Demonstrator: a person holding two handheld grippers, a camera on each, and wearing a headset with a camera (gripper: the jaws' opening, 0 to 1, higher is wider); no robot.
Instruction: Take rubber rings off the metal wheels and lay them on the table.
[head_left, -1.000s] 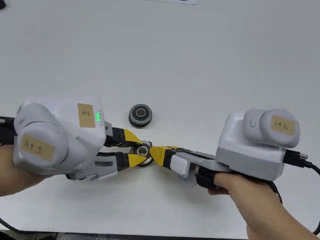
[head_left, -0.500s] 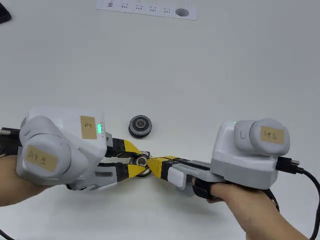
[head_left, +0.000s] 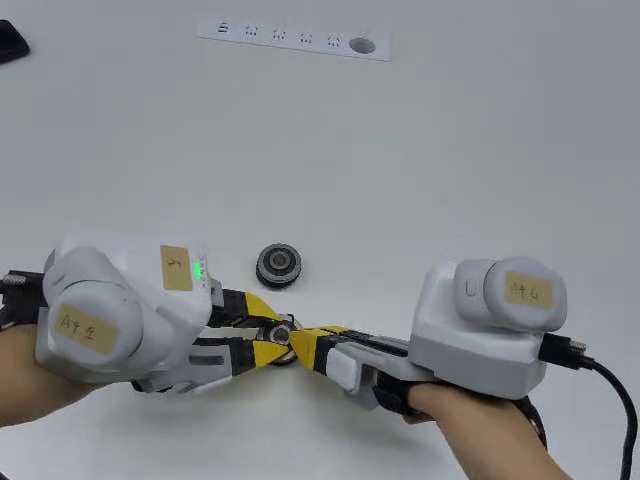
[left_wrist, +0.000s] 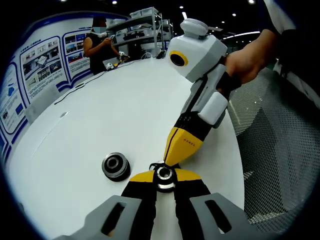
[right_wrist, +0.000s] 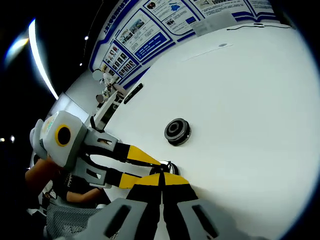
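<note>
table (head_left: 470, 150): smooth matt white | loose wheel (head_left: 279, 265): dull black rubber, shiny metal hub | held wheel (left_wrist: 164, 175): pretty glossy metal

Power strip (head_left: 292, 37) is lying across the top of the head view; a dark object (head_left: 10, 40) is sitting at upper left. In the left gripper view, a person (left_wrist: 100, 44) is standing upper left, beside wall posters (left_wrist: 42, 62).
</note>
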